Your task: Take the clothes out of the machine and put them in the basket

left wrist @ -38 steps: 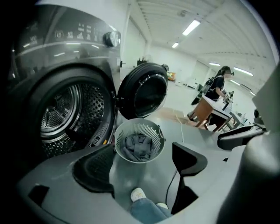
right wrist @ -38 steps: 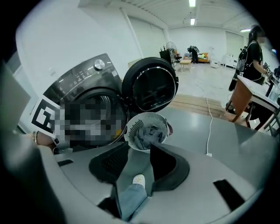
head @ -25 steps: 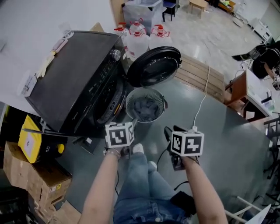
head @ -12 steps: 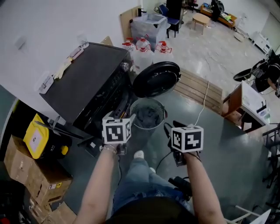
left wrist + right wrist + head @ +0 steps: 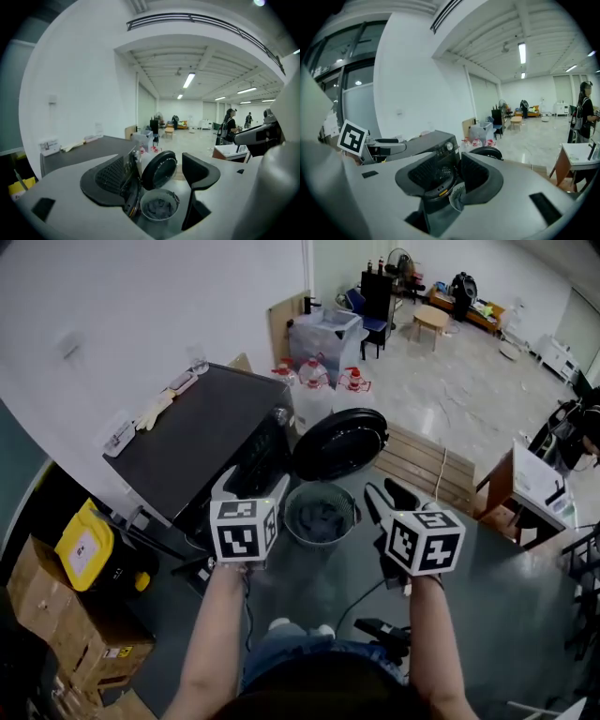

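As both hands lift away from the floor, the scene reads from left to right as follows. Washing machine (image 5: 192, 442): dark, round door (image 5: 339, 442) swung open; whether laundry remains in the drum cannot be told. Left gripper (image 5: 251, 486): jaws well apart, holding nothing. Basket (image 5: 352, 505): on the floor just beside the machine's mouth, below the door, with grey clothes (image 5: 319, 521) piled inside. Right gripper (image 5: 389, 498): jaws only narrowly apart, likewise empty. Compared with a second earlier, both grippers sit higher and farther from the basket, which appears smaller below them. The load seems delivered, so the task is probably at or near its end.
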Demonstrator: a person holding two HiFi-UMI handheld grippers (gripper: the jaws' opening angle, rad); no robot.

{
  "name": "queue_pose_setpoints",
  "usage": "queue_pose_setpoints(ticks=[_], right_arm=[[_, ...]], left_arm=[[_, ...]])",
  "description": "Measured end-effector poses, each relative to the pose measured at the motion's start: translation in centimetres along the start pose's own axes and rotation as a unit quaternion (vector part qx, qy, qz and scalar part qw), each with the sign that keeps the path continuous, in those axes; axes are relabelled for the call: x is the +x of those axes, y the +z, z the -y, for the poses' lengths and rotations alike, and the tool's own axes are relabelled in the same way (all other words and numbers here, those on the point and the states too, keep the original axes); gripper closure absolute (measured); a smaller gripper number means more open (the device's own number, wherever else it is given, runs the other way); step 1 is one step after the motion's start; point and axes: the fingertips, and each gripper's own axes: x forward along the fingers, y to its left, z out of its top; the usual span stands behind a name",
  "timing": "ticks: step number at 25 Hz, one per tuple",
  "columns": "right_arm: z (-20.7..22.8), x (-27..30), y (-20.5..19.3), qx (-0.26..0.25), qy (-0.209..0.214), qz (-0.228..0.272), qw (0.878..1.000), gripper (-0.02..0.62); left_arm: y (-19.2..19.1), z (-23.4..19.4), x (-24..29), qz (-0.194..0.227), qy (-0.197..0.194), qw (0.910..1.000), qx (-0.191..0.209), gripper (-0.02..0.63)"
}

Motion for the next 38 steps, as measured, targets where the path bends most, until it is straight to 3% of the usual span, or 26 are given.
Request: queue_pose_setpoints(ticks=[7, 12, 15, 17, 20, 24, 25, 26, 27, 29, 38], right_arm=[[-2.7, -1.0, 5.3, -0.072, -0.023, 0.108, 0.991, 0.433], [-4.9, -2.1, 7.9, -0.110, -0.048, 0.176, 0.977, 0.433], [-6.4, -2.5, 8.5, -0.144, -0.072, 0.197, 0.967, 0.433], [-7.3, -2.8, 8.6, -0.157, -0.079, 0.200, 0.964, 0.434], [-8.7, -3.5, 8.8, -0.158, -0.061, 0.206, 0.964, 0.442], [-9.8, -5.2, 10.0, -0.175, -0.062, 0.233, 0.955, 0.456], [-9.9, -5.6, 10.4, -0.179, -0.066, 0.238, 0.952, 0.463], [-10.0, -6.1, 10.7, -0.181, -0.069, 0.243, 0.951, 0.492], [-10.1, -6.5, 11.0, -0.182, -0.071, 0.246, 0.949, 0.549], [-10.5, -7.1, 11.4, -0.189, -0.068, 0.249, 0.947, 0.592], [-12.2, -8.0, 12.9, -0.214, -0.060, 0.247, 0.943, 0.592]], left_arm=[[4.4, -1.9, -3.1, 0.094, -0.022, 0.9946, 0.036, 0.216], [8.4, -2.0, -5.5, 0.189, -0.049, 0.9765, 0.092, 0.215], [10.1, -2.2, -6.5, 0.225, -0.053, 0.9661, 0.116, 0.215], [10.9, -2.6, -7.2, 0.245, -0.052, 0.9618, 0.110, 0.216], [11.8, -2.4, -8.2, 0.261, -0.062, 0.9572, 0.110, 0.223], [12.5, -1.8, -9.9, 0.280, -0.083, 0.9478, 0.128, 0.238], [12.6, -2.1, -10.3, 0.283, -0.081, 0.9482, 0.119, 0.251], [12.7, -2.5, -10.7, 0.285, -0.073, 0.9493, 0.110, 0.390], [12.8, -2.9, -11.0, 0.286, -0.067, 0.9501, 0.106, 0.606], [12.9, -3.0, -11.5, 0.284, -0.072, 0.9494, 0.113, 0.606], [13.5, -3.8, -12.3, 0.279, -0.042, 0.9468, 0.155, 0.606]])
